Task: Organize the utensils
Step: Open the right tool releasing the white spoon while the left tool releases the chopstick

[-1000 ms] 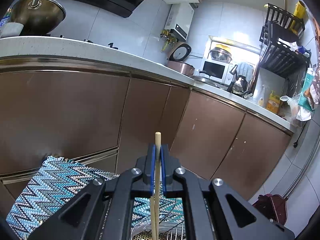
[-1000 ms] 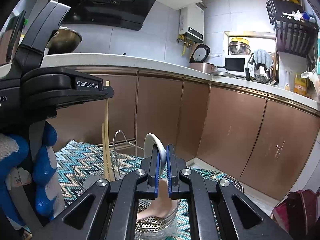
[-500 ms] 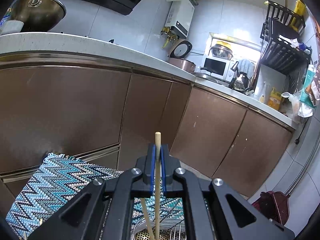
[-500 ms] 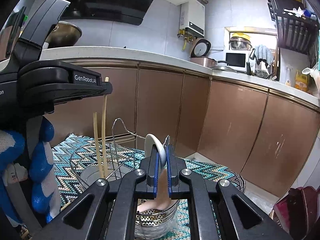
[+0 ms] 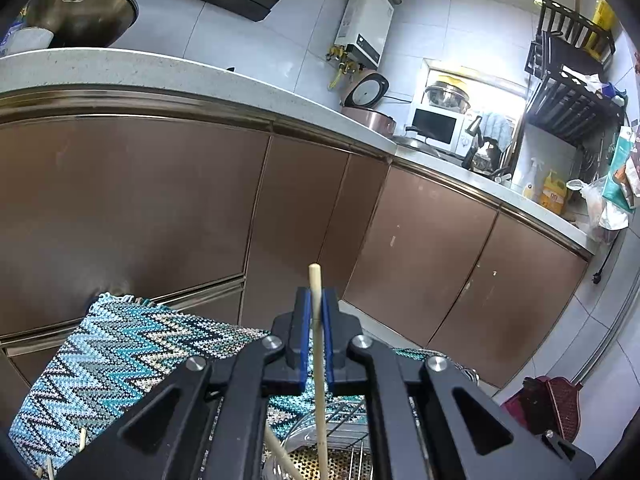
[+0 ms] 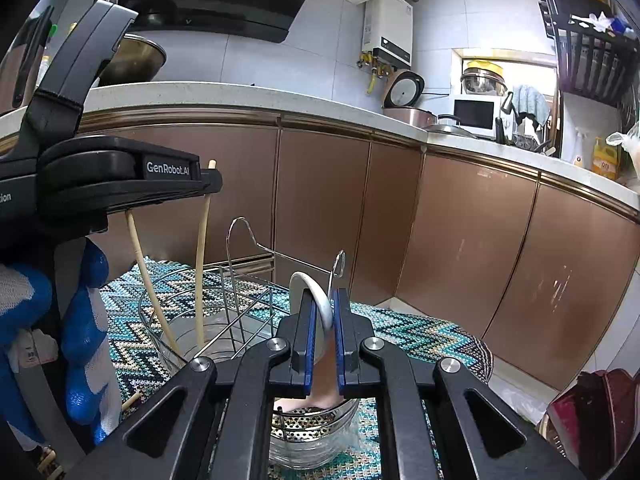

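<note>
My left gripper (image 5: 316,300) is shut on an upright wooden chopstick (image 5: 316,344) whose lower end reaches into the wire utensil holder (image 5: 352,424). In the right wrist view that left gripper (image 6: 212,184) hangs at the left with the chopstick (image 6: 202,260) below it. A second chopstick (image 6: 148,280) leans free in the holder's left cup (image 6: 188,336). My right gripper (image 6: 322,304) has a white and pink spoon (image 6: 316,296) between its pads, which still touch it. Its jaws are opening. The spoon's lower end sits in the perforated cup (image 6: 312,420).
The wire holder (image 6: 248,308) stands on a blue zigzag mat (image 6: 420,332) before brown cabinet doors (image 6: 320,208). A blue-gloved hand (image 6: 80,340) carries the left gripper. A loose chopstick (image 6: 132,400) lies on the mat. A dark red dustpan (image 6: 592,412) sits at the right.
One of the two chopsticks in the left gripper slid down and now leans in the holder's cup. The right gripper's pads have parted slightly around the spoon.
</note>
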A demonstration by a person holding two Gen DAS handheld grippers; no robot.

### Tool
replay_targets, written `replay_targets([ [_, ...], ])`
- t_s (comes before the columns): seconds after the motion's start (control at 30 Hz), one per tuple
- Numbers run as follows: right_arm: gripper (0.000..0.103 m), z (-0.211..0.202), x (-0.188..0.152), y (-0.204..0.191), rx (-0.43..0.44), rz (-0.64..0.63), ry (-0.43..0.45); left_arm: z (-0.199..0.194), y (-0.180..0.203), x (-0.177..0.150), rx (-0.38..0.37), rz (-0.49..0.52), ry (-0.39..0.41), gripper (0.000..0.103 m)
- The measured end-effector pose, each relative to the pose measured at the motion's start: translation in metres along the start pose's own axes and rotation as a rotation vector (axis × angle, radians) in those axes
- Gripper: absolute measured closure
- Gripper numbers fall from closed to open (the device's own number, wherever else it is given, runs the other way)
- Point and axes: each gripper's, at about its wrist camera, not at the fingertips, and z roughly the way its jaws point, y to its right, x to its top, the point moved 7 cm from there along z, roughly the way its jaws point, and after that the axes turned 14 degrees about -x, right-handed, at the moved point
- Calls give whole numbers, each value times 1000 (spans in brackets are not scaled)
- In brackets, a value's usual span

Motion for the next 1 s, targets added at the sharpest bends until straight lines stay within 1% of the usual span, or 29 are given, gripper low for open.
replay_targets([
  [0.07,88,-1,0,0,1,3,-5,-4,-2,0,1,-8,-2,97],
  [0.13,73,-4,1,1,-3,10,-7,-8,-2,1,6,-5,-5,97],
  [0.2,66,-8,1,4,-7,22,-6,-16,-1,3,11,2,-4,97],
  [0.27,64,-13,4,7,-11,36,-6,-24,0,6,14,9,-2,96],
  [0.33,59,-20,6,10,-17,47,-4,-35,2,10,17,17,3,96],
  [0.4,57,-30,10,15,-24,61,3,-51,5,14,19,30,10,93],
  [0.43,56,-35,11,17,-27,67,6,-56,5,16,20,34,13,89],
  [0.47,55,-41,13,19,-31,73,8,-65,7,18,21,40,15,82],
  [0.53,48,-51,14,22,-37,84,10,-82,7,21,28,51,18,73],
  [0.57,47,-58,15,24,-39,93,13,-91,8,22,33,57,19,71],
  [0.67,36,-79,19,28,-45,114,18,-119,5,23,48,76,17,70],
  [0.73,23,-91,19,30,-50,120,11,-137,4,22,61,83,9,69],
  [0.8,19,-107,20,29,-44,131,10,-157,1,20,73,89,1,65],
  [0.83,15,-115,20,28,-43,135,7,-166,0,19,79,92,-1,62],
  [0.9,9,-127,20,26,-42,140,-9,-183,-3,17,88,93,-2,62],
  [1.0,7,-144,18,22,-44,145,-27,-211,-8,14,102,90,1,62],
])
